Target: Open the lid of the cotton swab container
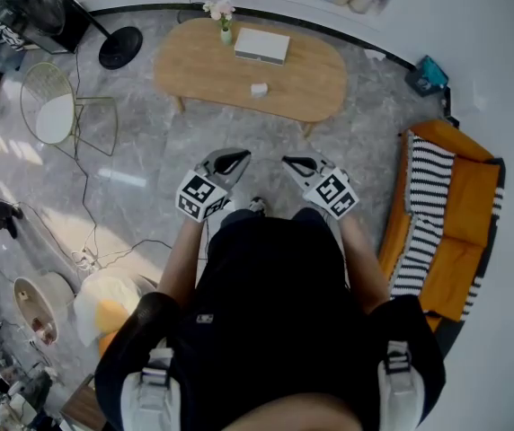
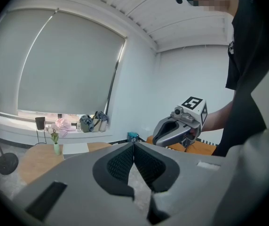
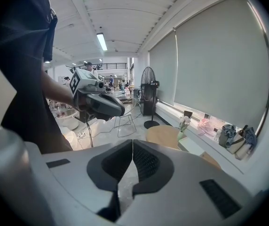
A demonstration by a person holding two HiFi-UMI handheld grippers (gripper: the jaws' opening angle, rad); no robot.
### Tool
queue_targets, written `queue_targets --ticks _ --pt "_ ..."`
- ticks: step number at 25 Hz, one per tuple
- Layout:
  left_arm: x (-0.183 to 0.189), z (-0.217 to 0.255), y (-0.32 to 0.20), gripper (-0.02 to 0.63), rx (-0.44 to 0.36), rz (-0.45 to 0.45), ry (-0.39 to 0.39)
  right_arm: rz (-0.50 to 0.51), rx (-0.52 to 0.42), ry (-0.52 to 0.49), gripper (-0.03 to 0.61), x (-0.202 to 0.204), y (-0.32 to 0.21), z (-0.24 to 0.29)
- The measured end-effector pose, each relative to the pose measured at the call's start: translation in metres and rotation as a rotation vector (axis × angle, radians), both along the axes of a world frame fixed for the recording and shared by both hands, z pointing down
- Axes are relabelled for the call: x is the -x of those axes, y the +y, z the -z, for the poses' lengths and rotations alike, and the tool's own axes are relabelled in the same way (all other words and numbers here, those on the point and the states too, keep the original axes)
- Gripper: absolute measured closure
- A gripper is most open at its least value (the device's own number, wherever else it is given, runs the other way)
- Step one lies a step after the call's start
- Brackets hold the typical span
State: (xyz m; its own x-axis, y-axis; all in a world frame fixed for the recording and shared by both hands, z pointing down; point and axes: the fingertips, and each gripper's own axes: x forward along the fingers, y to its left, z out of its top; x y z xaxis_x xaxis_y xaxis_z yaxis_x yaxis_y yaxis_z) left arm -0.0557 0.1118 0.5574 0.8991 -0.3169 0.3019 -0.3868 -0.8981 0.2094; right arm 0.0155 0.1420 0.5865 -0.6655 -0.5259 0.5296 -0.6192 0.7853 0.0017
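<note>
The left hand-held gripper (image 1: 233, 160) and right hand-held gripper (image 1: 295, 162) are being carried jaws together, empty; the container (image 1: 259, 89) ahead is risking being toppled by them

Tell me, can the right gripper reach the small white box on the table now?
Probably not yet: the right gripper is over floor, short of the table, with the box farther in. Nothing blocks it.
</note>
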Motion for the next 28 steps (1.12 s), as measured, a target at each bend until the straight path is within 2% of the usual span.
queue_targets --ticks 6,16,28 --pt "0.004 -0.001 -0.002 0.612 0.003 -0.001 -0.005 -0.024 0.031 -0.004 0.581 0.002 0.0 -0.007" --pt "0.006 -0.003 -0.011 0.612 0.009 0.066 -0.04 0.048 0.024 -0.045 0.581 0.003 -0.018 -0.007" --pt "-0.033 0.005 -0.038 0.612 0.0 0.188 -0.043 0.181 0.025 -0.043 0.581 -0.036 -0.053 -0.007"
